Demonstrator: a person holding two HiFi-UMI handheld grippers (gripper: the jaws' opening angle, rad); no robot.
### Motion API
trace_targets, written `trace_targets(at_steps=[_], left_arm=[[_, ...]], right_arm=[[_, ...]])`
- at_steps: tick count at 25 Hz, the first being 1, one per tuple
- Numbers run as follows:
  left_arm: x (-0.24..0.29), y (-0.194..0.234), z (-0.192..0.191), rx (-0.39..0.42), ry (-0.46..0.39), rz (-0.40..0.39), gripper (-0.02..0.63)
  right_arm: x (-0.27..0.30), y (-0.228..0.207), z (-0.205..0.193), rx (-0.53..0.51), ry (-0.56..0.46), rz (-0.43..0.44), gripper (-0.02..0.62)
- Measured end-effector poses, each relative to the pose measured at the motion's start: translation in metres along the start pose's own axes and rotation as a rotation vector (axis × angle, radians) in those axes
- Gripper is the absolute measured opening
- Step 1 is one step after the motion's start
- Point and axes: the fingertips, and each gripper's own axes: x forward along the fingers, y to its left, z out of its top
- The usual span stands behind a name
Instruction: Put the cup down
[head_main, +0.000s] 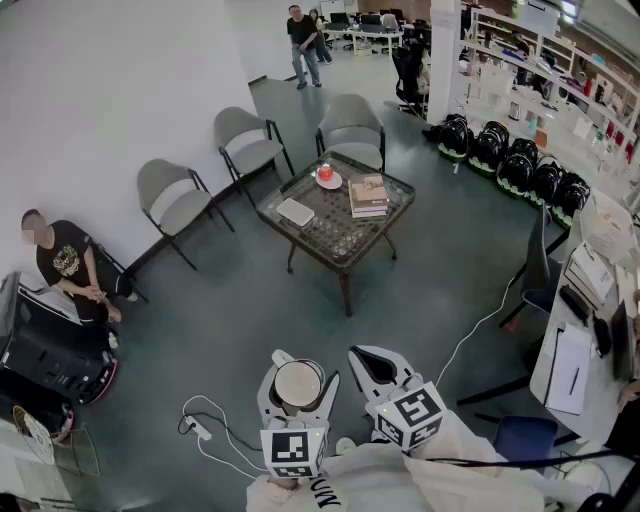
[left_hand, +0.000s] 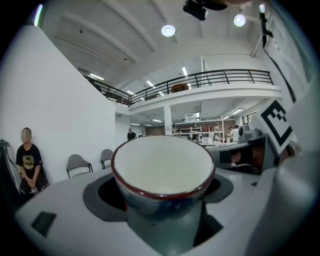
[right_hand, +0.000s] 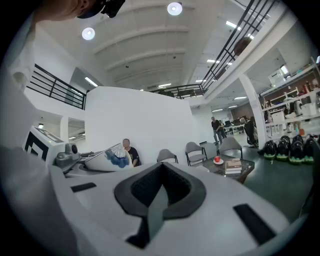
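— What's the room?
— An open hall with a grey floor (head_main: 440, 250) and a white wall on the left. One seated person (head_main: 68, 268) is against the wall, and three grey chairs (head_main: 245, 138) ring one glass table (head_main: 335, 238).
— What's on the table?
— One white tray (head_main: 296, 211) by its left corner, one red thing on a saucer (head_main: 326, 174) at the far corner, and one stack of books (head_main: 368, 195) near the right corner.
— And the cup?
— One cup (left_hand: 163, 167), white inside and red-rimmed. It's off the table and well apart from it, clasped in the left gripper (head_main: 305, 366), whose jaws are spread wide around it. The right gripper (head_main: 368, 358) has its jaws closed together with nothing in them.
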Motion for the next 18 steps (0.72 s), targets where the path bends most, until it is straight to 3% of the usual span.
trace_targets(at_steps=[18], left_arm=[[0.036, -0.021, 0.005, 0.012, -0.005, 0.052, 0.416]], right_arm=[[-0.011, -0.061, 0.002, 0.043, -0.018, 0.013, 0.005]])
